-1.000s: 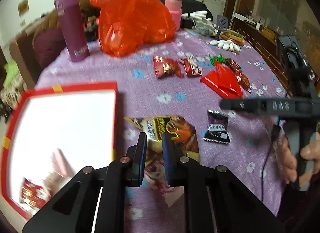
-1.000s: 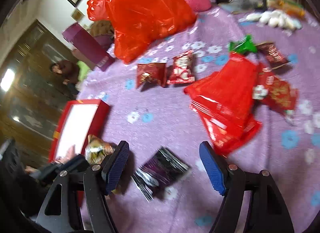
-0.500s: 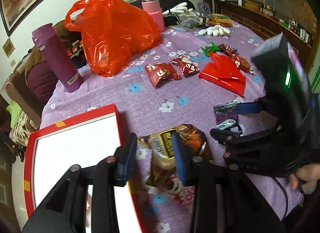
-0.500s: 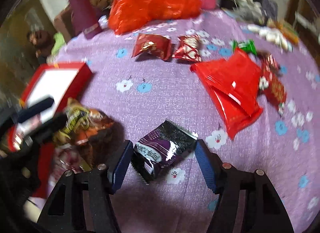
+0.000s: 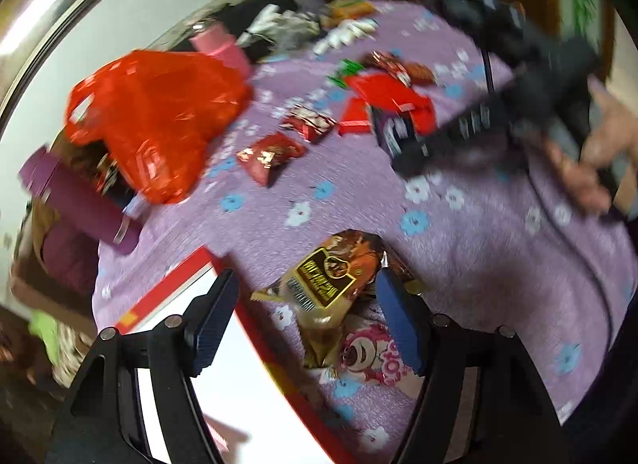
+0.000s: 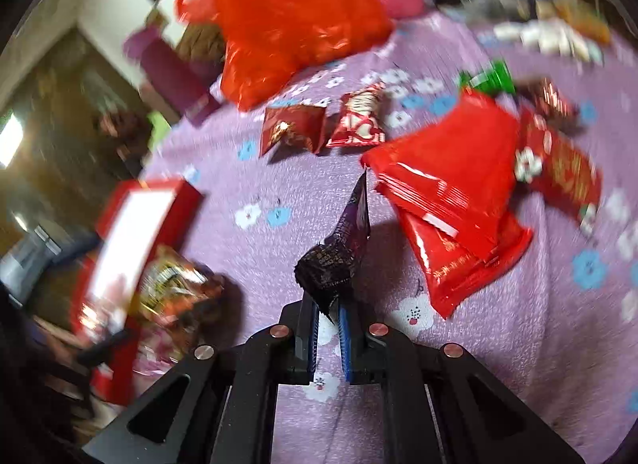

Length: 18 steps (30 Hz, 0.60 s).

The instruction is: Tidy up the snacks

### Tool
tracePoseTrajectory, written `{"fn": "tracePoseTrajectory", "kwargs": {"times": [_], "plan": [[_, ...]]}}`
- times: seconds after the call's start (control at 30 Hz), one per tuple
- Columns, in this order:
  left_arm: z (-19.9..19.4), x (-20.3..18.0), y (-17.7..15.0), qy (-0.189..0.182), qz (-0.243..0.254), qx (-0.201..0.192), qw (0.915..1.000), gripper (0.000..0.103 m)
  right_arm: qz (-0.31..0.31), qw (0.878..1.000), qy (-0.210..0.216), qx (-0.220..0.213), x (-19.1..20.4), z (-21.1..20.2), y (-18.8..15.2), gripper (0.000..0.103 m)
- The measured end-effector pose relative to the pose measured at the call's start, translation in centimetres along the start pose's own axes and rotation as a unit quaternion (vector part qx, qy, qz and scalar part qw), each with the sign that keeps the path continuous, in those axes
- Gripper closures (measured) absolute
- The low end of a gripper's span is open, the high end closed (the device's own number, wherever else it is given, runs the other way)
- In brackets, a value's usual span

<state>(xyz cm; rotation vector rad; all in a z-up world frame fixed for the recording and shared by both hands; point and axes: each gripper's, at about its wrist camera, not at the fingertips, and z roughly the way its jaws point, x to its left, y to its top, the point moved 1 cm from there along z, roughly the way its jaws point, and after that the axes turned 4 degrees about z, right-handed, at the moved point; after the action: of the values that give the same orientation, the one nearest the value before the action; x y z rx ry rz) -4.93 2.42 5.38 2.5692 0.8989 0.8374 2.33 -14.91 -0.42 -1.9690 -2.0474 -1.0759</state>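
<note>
The right gripper [image 6: 329, 328] has just closed and pinches a small purple pack [image 6: 339, 252], which sticks up from its tips above the bench [image 6: 498, 344]. The left gripper [image 5: 307, 316] has just been opening, and its blue pads are spread wide, with a brown and gold pack [image 5: 331, 284] lying loose between them, next to the red box [image 5: 255, 336]. The box looks almost empty, so most of the work is left. Farther off lie flat red packs [image 6: 450, 192], two small red packs [image 6: 323, 125], a green one [image 6: 486, 79], and a big orange bag [image 6: 279, 17]. All these still wait to be sorted.
</note>
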Motion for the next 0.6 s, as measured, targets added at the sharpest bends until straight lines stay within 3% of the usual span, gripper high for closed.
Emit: {"fn": "tracePoseTrajectory", "kwargs": {"times": [0.1, 0.23, 0.43, 0.6], "plan": [[1.2, -0.6, 0.5, 0.008, 0.035, 0.014, 0.9993, 0.032, 0.039, 0.997, 0.07, 0.0, -0.8, -0.6, 0.5, 0.095], [1.6, -0.6, 1.3, 0.0, 0.061, 0.014, 0.9981, 0.032, 0.071, 0.991, 0.11, -0.004, -1.5, -1.1, 0.8, 0.095], [2.7, -1.4, 2.0, -0.034, 0.091, 0.032, 0.9948, 0.032, 0.075, 0.992, 0.106, -0.001, -1.6, -1.1, 0.6, 0.095], [4.0, -1.9, 2.3, -0.079, 0.069, 0.046, 0.9934, 0.032, 0.086, 0.991, 0.103, -0.001, -2.0, -1.0, 0.7, 0.094]]}}
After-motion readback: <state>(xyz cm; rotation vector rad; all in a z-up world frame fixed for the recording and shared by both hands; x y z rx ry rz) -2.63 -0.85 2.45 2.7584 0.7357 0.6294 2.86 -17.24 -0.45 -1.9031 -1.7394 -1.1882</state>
